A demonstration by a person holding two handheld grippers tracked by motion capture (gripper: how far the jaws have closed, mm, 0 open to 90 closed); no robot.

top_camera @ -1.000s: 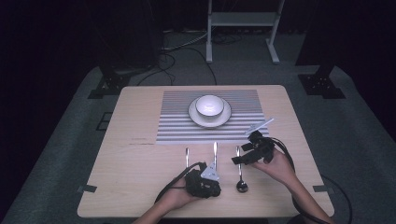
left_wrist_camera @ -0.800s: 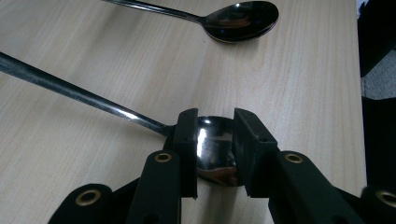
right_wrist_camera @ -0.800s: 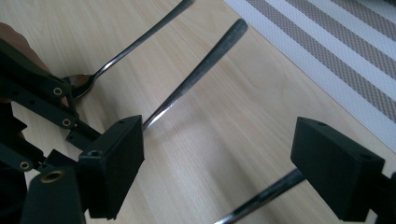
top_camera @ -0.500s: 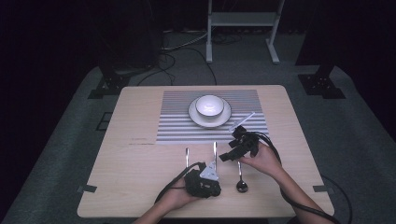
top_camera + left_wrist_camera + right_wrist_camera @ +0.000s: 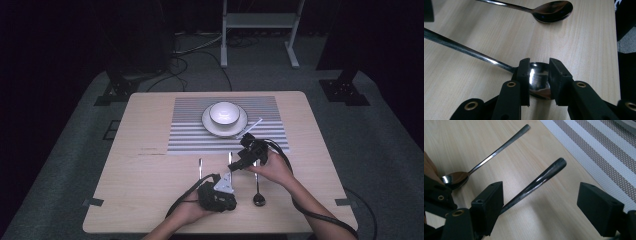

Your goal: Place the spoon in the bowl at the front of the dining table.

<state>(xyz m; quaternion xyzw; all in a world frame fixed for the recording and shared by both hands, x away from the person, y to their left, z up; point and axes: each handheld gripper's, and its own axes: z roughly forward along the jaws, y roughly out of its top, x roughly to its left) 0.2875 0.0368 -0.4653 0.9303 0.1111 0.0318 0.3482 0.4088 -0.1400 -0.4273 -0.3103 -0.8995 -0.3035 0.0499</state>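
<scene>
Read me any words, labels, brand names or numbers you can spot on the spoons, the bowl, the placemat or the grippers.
None can be read.
Spoons: bare polished metal, with no stamp showing on the handles or bowls.
Striped placemat: woven stripes, no print.
White bowl and plate: plain.
Left gripper and right gripper: black jaws with brass screw inserts, no markings visible.

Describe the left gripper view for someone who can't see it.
Two black jaws of the left tool straddle a shiny spoon's bowl on a pale wooden table. A second spoon lies farther off.
</scene>
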